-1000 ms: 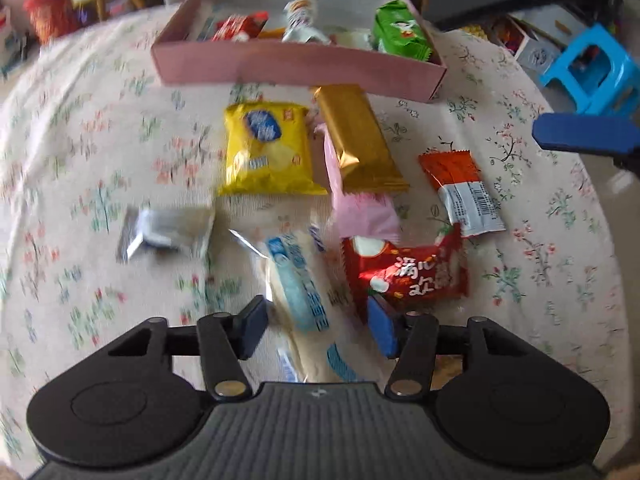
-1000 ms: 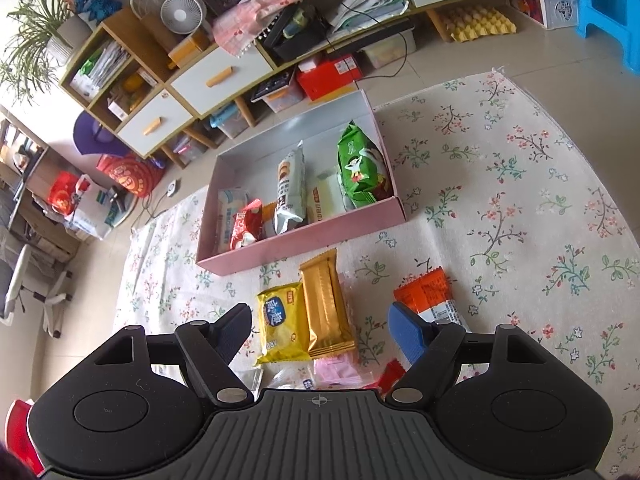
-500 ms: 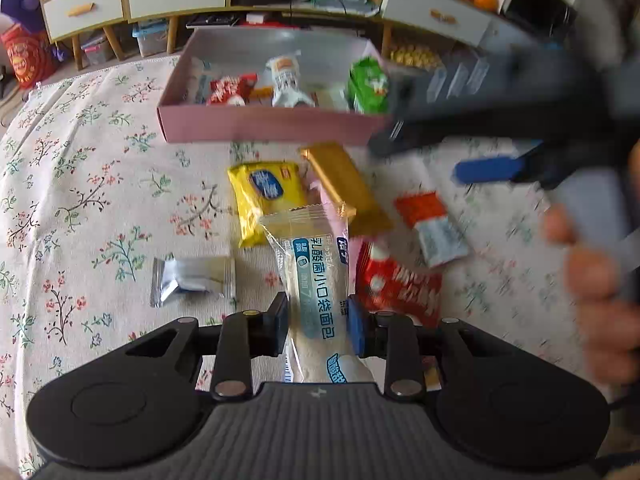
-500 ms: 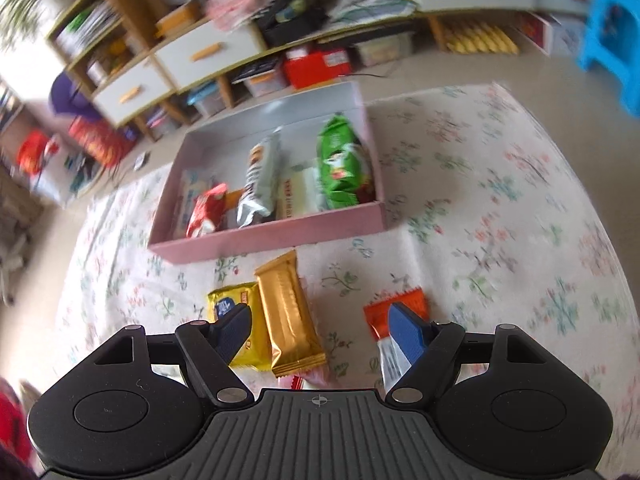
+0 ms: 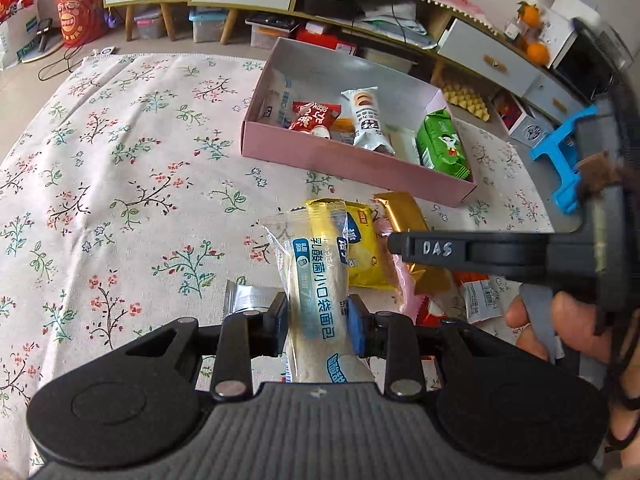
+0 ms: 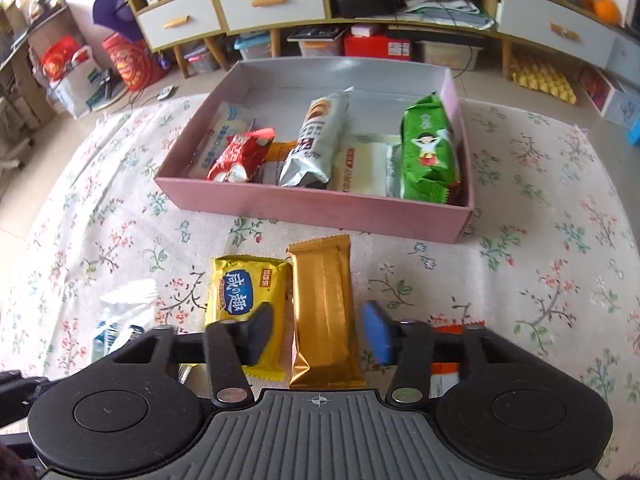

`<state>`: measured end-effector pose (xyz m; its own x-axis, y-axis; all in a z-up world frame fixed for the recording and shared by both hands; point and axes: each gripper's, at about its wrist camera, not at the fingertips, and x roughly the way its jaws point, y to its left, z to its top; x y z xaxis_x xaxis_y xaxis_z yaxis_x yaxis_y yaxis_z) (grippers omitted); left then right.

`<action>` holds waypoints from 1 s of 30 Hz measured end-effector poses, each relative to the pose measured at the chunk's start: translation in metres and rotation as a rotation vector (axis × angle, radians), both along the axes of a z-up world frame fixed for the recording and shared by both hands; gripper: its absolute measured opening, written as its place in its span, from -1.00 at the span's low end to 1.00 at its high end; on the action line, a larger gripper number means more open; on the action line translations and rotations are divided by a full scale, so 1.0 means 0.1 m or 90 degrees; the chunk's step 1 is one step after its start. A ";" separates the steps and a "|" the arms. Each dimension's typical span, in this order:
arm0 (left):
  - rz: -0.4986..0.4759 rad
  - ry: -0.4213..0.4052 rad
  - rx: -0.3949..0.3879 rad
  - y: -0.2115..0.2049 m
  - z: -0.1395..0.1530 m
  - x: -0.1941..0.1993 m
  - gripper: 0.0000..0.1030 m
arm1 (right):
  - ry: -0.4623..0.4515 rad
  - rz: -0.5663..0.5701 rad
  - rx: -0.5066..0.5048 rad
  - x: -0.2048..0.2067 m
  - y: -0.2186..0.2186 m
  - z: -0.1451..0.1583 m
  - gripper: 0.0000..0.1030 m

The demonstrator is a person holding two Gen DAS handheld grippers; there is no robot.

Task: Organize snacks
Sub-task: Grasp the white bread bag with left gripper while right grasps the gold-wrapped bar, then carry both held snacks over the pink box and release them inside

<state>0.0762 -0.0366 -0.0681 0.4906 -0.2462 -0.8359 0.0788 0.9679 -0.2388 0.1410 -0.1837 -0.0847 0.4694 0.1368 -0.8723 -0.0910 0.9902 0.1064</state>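
lengthwise, bread packet [image 5: 318, 280] points toward pink box [image 5: 352, 164], left fingers [image 5: 280, 320] clamped; right fingers [image 6: 260, 332] apart.

We see our right tool [image 6: 318, 332] spread wide over the floral cloth [image 6: 540, 280], its fingers either side of the gold wrapped bar [image 6: 324, 312] without touching it. The yellow cracker packet [image 6: 246, 296] lies touching the bar's left edge. Beyond them sits the pink box [image 6: 320, 208], holding a green packet [image 6: 428, 148], a red packet [image 6: 240, 156] and a silver-grey packet [image 6: 316, 140].
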 end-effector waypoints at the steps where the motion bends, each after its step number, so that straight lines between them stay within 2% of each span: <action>1: 0.003 0.001 -0.002 0.01 0.00 0.01 -0.46 | 0.003 0.003 -0.013 0.01 0.02 -0.02 -0.41; 3: 0.009 0.000 -0.009 0.04 0.02 0.02 -0.46 | 0.000 0.001 -0.004 -0.01 -0.02 0.01 -0.46; 7: 0.019 -0.009 -0.026 0.15 0.08 0.03 -0.46 | -0.021 -0.024 0.058 -0.06 -0.20 0.20 -0.47; 12: 0.047 -0.016 -0.059 0.32 0.15 0.12 -0.46 | -0.039 -0.117 0.108 -0.06 -0.57 0.32 -0.47; 16: 0.086 -0.034 -0.074 0.45 0.20 0.36 -0.46 | -0.049 -0.177 0.140 -0.03 -0.81 0.32 -0.47; 22: 0.065 -0.103 -0.101 0.41 0.27 0.75 -0.46 | -0.080 -0.182 0.171 0.07 -0.78 0.39 -0.46; 27: 0.061 -0.124 -0.137 0.37 0.24 1.03 -0.46 | -0.111 -0.199 0.192 0.24 -0.79 0.45 -0.46; 30: 0.057 -0.135 -0.139 0.29 0.22 1.18 -0.46 | -0.118 -0.212 0.215 0.34 -0.81 0.46 -0.46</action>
